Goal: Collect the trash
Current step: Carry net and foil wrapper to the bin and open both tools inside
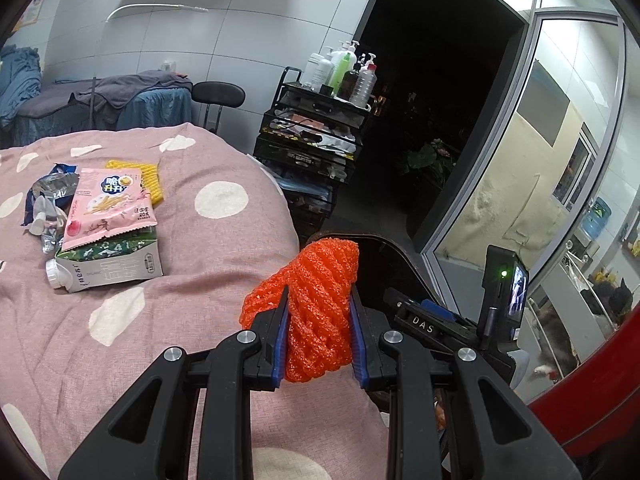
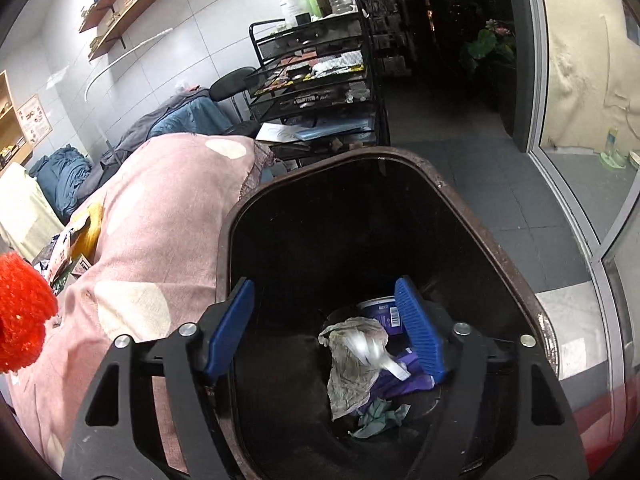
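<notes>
My left gripper point(image 1: 320, 332) is shut on an orange foam fruit net point(image 1: 320, 304), held above the edge of the pink spotted bed cover point(image 1: 200, 248); the same orange net point(image 2: 22, 312) shows at the left edge of the right wrist view. My right gripper point(image 2: 326, 328) stands open over the mouth of a dark brown bin point(image 2: 448, 192), nothing between its blue pads. Inside the bin lie a crumpled wrapper point(image 2: 352, 364), blurred at its middle, a purple package point(image 2: 380, 312) and a greenish scrap point(image 2: 380, 416). On the bed rest a pink snack bag point(image 1: 108, 208), a milk carton point(image 1: 108, 264), foil wrappers point(image 1: 48, 200) and a yellow foam net point(image 1: 152, 176).
A black wire cart point(image 1: 312, 140) topped with bottles point(image 1: 344, 72) stands beyond the bed, next to a dark doorway. A black stool point(image 1: 218, 96) and a blue-covered bed point(image 1: 100, 108) are behind. Glass panels point(image 1: 560, 152) run along the right. Something red point(image 1: 592, 392) edges the lower right.
</notes>
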`<state>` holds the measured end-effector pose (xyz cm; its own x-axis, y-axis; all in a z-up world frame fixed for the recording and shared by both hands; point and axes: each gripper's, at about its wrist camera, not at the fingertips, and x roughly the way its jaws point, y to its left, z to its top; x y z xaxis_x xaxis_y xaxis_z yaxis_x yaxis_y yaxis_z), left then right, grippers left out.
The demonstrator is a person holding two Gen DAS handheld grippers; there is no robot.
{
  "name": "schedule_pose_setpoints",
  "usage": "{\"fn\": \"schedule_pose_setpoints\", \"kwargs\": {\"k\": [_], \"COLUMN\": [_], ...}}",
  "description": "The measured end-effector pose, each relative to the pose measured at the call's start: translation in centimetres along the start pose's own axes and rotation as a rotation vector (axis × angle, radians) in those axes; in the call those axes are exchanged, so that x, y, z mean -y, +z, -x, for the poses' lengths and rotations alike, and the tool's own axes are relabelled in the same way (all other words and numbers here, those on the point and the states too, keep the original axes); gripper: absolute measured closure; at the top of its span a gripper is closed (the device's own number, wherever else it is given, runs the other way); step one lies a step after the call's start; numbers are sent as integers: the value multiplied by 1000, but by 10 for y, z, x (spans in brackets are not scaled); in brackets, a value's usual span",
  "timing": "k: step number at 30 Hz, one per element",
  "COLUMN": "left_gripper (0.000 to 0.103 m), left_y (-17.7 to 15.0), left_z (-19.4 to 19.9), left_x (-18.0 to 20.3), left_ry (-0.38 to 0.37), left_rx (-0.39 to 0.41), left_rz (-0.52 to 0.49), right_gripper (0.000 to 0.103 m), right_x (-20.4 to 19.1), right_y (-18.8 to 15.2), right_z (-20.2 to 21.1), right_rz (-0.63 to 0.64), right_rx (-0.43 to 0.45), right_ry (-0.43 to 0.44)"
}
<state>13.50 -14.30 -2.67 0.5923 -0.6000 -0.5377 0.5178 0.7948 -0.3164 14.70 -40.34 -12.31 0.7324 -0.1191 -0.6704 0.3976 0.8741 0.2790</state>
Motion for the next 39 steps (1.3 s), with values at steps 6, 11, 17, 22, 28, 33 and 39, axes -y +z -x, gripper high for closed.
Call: {"fn": "schedule_pose_setpoints", "kwargs": {"k": [6, 11, 17, 22, 28, 33, 39], "left_gripper": [78, 78, 78, 77, 78, 77, 75], "left_y": [4, 7, 11, 12, 13, 13, 9], "left_z": [-8, -15, -34, -51, -70, -85, -106], "left_x": [7, 18, 27, 37, 45, 52, 59], "left_ry": [-20, -46, -92, -112, -134, -146, -146], "left_rx": [-14, -28, -71, -116, -174, -220, -295], "left_rz": [-14, -28, -28, -39, -42, -50, -78], "right_gripper": [21, 13, 8, 8, 7, 7, 6], "right_x": [-3, -5, -2, 4, 16, 27, 37], "right_y": [4, 9, 15, 19, 29, 38, 44], "right_z": [15, 37, 60, 73, 87, 102, 111], "right_rz": [13, -2, -41, -69, -102, -117, -142], "right_rx": [61, 168, 286, 336, 370, 407, 420], "right_ry": [-11, -45, -63, -69, -78, -100, -108]}}
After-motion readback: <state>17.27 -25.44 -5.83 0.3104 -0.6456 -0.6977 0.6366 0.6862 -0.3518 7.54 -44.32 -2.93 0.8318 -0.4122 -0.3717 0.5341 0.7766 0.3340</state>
